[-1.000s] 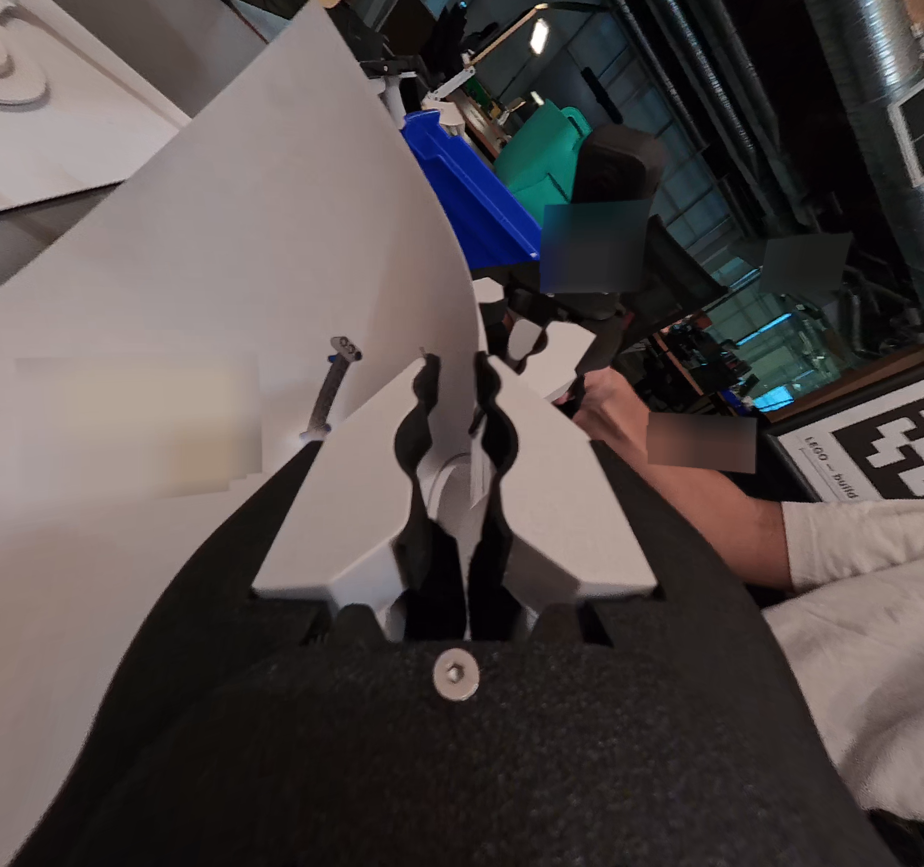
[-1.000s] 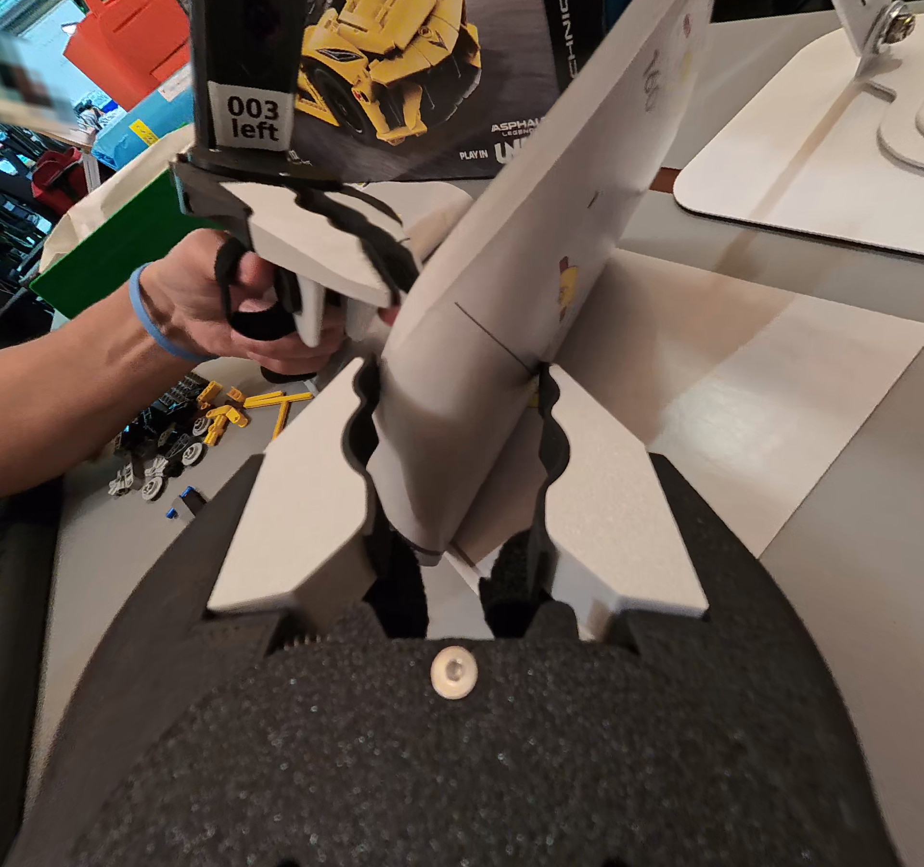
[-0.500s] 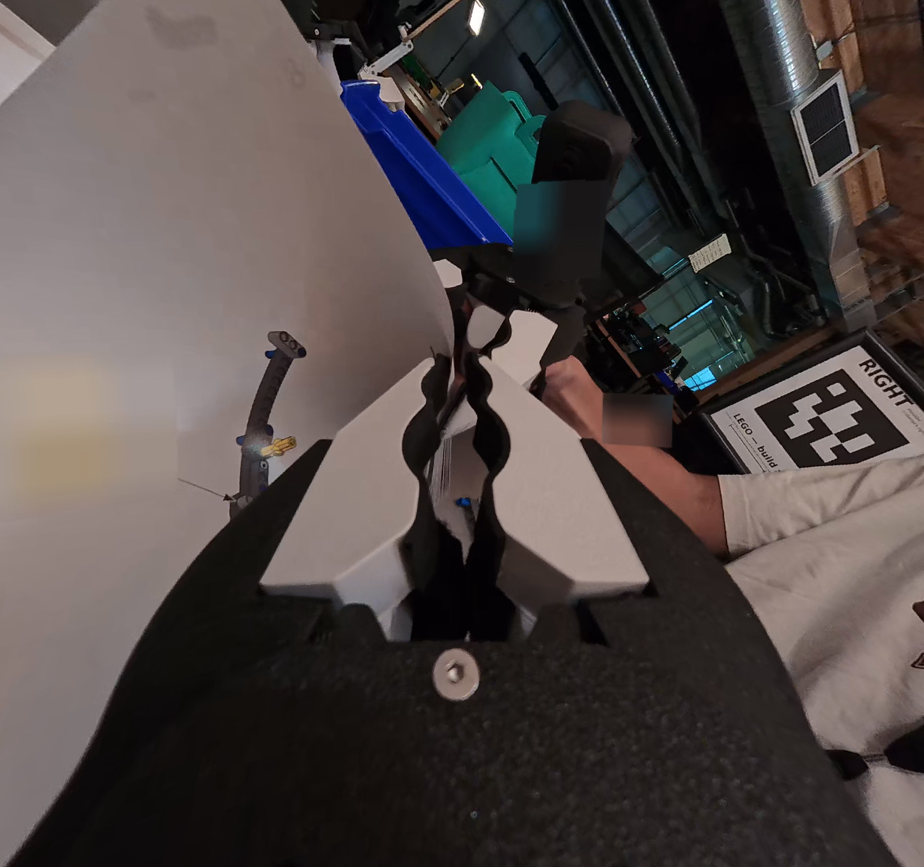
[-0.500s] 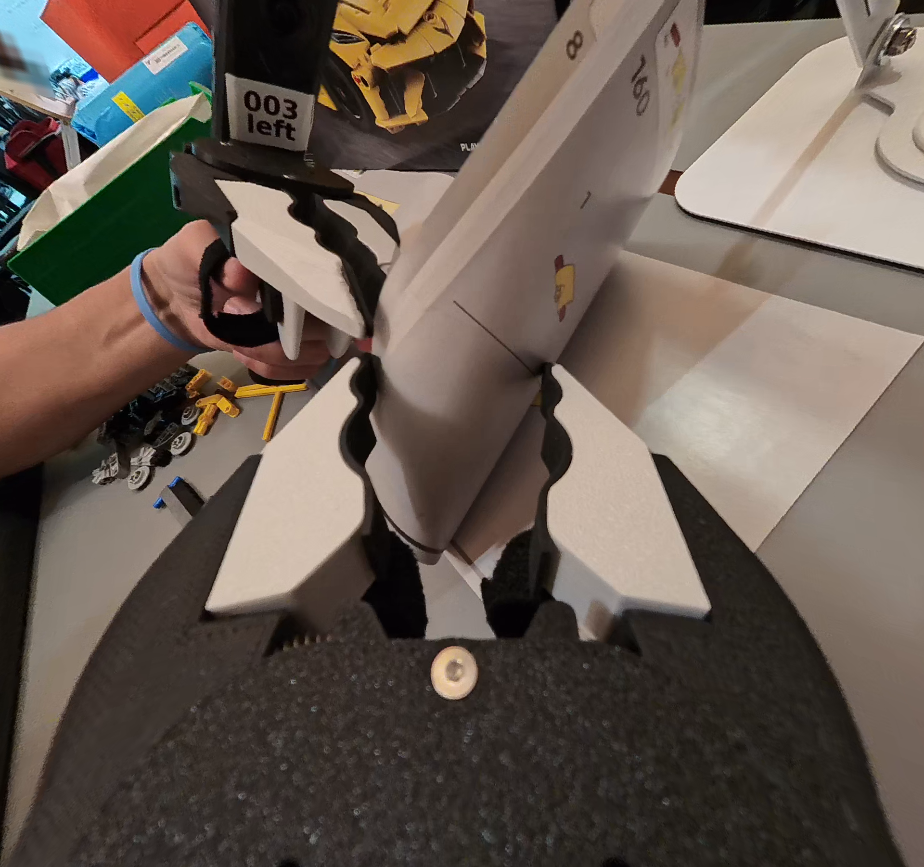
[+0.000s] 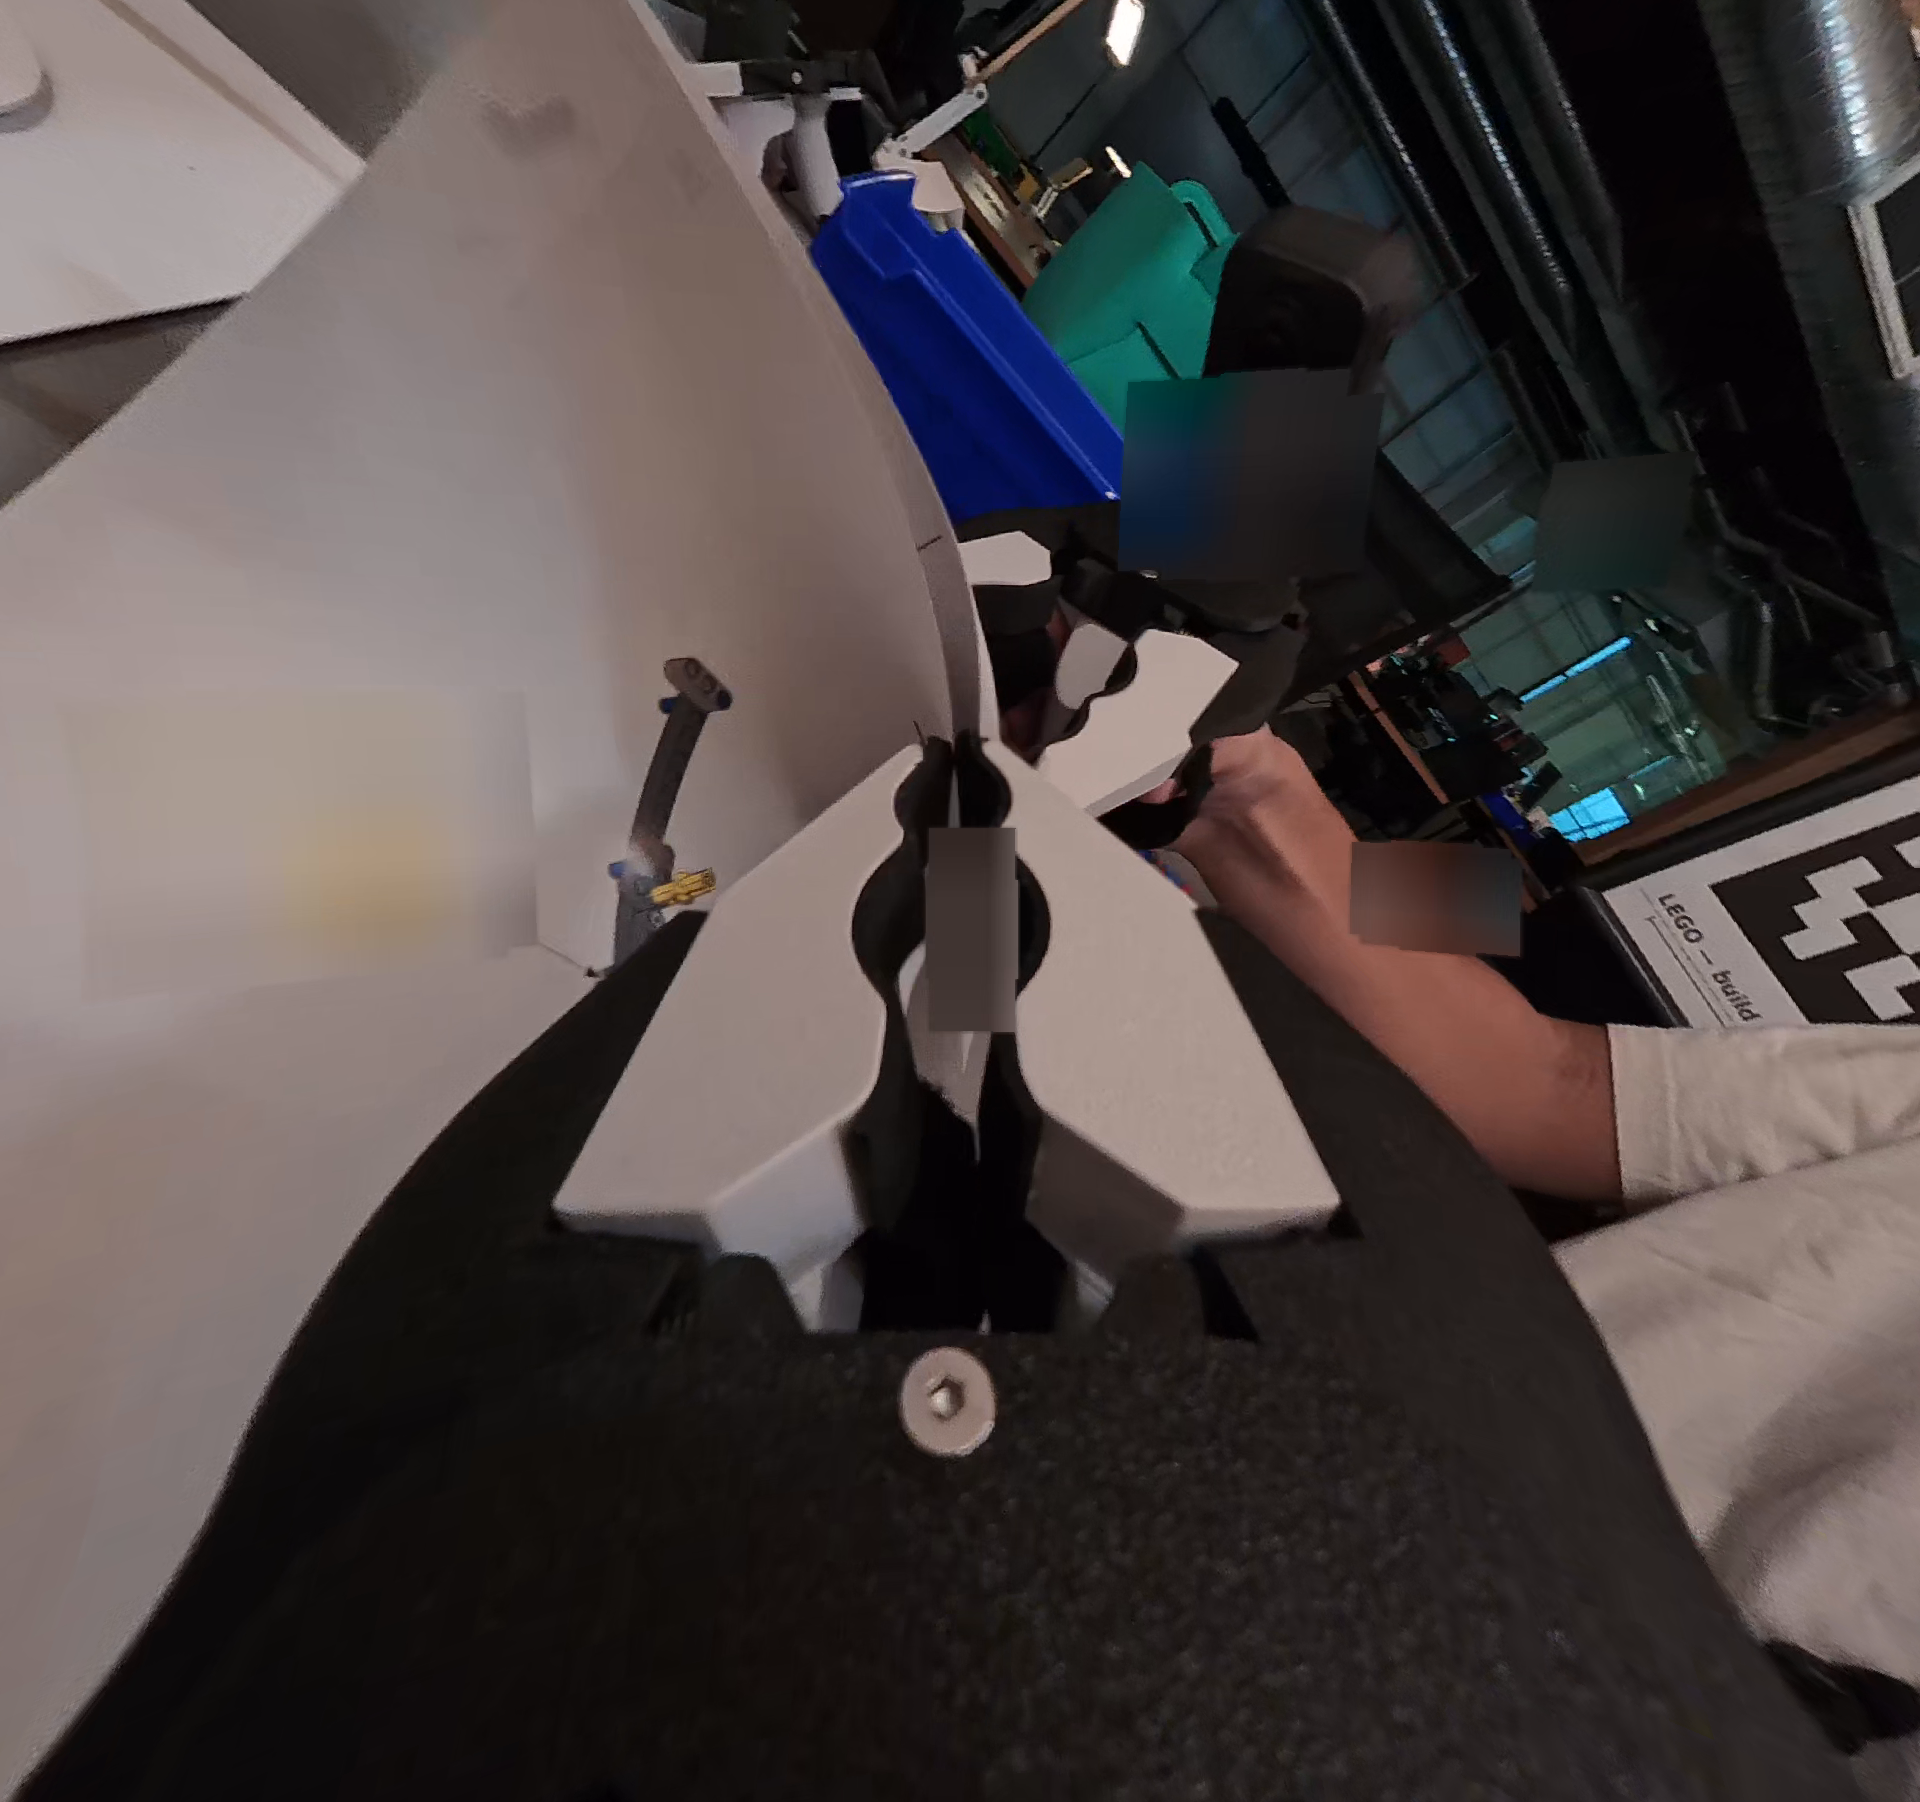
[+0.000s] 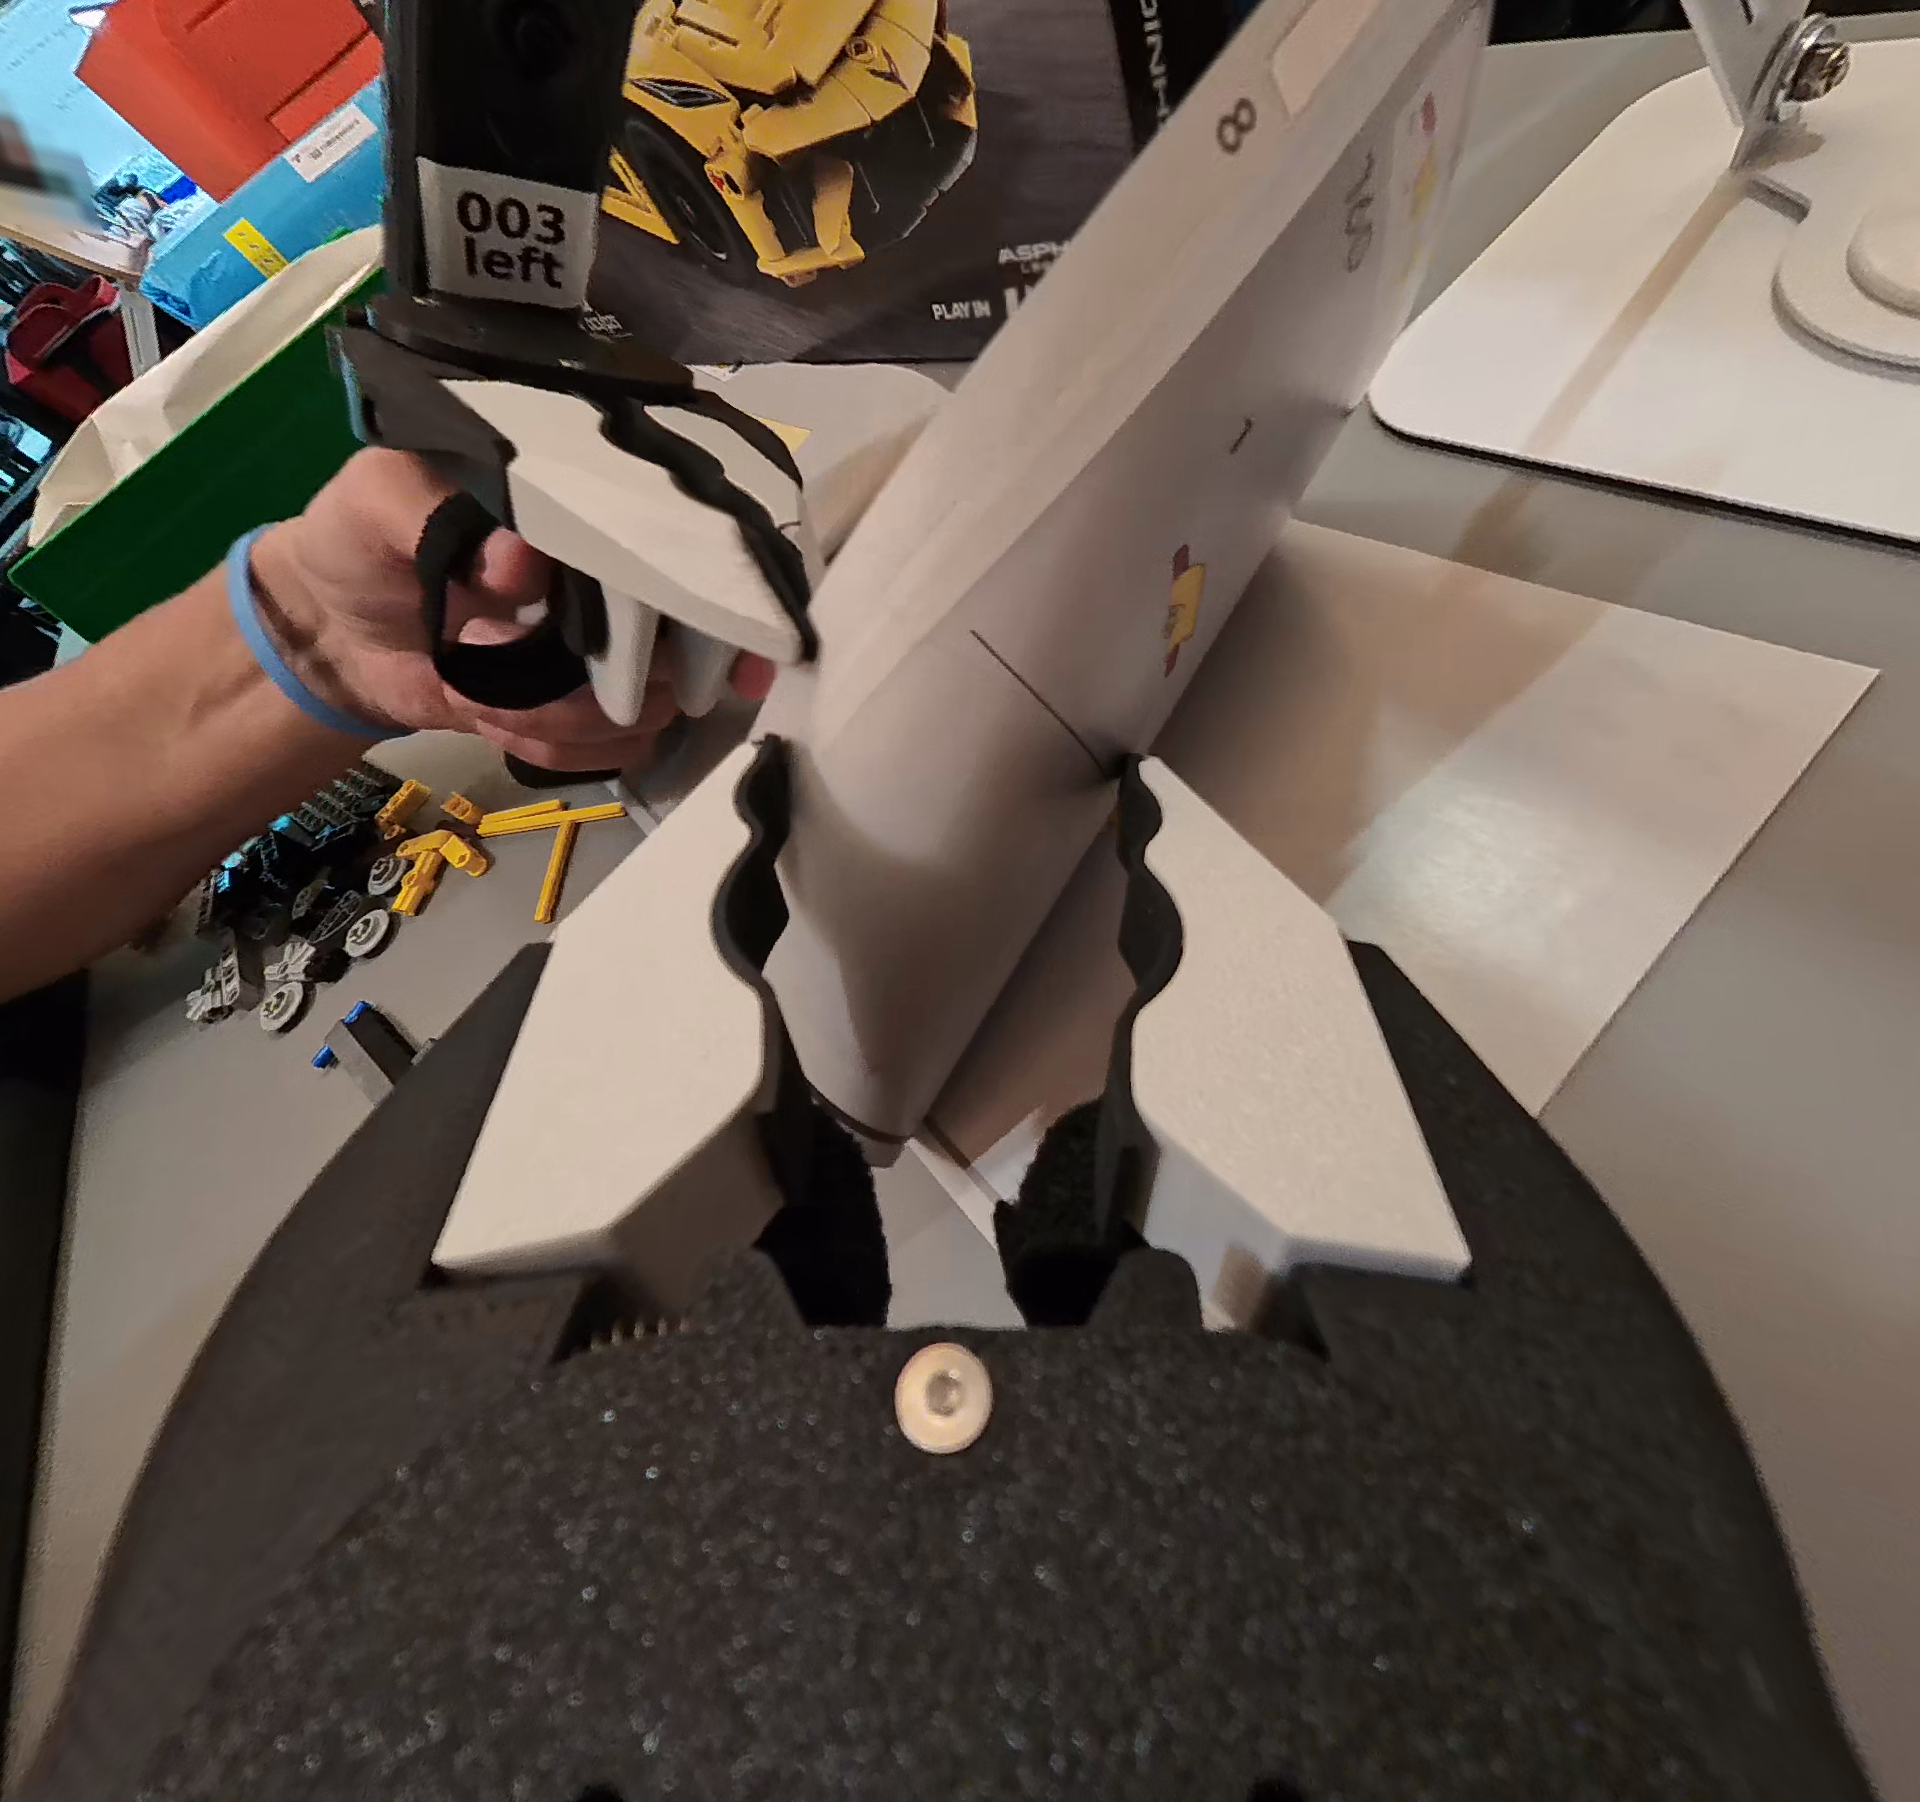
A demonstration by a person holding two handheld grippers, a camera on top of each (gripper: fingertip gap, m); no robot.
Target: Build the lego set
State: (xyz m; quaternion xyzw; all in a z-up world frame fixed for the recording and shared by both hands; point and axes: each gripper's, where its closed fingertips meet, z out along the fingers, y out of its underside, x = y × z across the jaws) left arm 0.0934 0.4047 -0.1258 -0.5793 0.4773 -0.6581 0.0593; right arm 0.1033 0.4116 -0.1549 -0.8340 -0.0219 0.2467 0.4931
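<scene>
Between our right gripper's [image 6: 940,921] wide-spread fingers lies the lower corner of the instruction booklet [image 6: 1039,609], its raised pages running up and away from us. Our left gripper [image 5: 961,765] is nearer the turning page, fingers pinched narrow on its edge. Farther off, loose yellow and black lego pieces [image 6: 343,879] lie on the tabletop [image 6: 1714,1077].
</scene>
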